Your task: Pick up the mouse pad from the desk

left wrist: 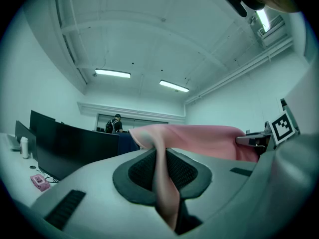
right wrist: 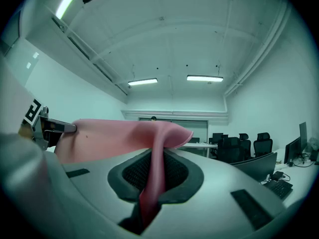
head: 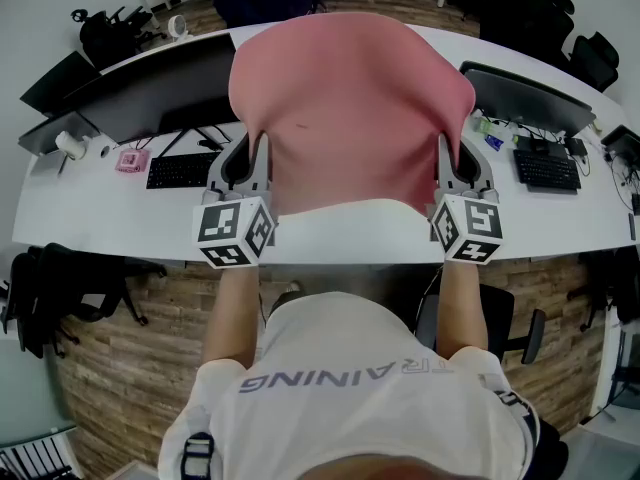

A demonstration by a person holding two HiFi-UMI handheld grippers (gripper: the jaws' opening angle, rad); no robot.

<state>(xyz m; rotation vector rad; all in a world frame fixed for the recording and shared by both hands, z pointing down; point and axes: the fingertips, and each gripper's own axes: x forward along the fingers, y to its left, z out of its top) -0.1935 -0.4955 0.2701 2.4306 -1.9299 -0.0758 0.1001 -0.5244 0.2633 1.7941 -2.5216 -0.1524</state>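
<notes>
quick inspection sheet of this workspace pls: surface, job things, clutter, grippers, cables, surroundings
surface: long curved white desk, front edge bare
job's things: pink mouse pad held up off the desk, hanging between the two grippers
clutter: monitors, keyboards, small pink item at the left
grippers: left gripper and right gripper each have their jaws shut on the pad's edge
cables: loose cables at the desk's right end
surroundings: black office chairs beyond the desk, wood-look floor, a person standing far off
</notes>
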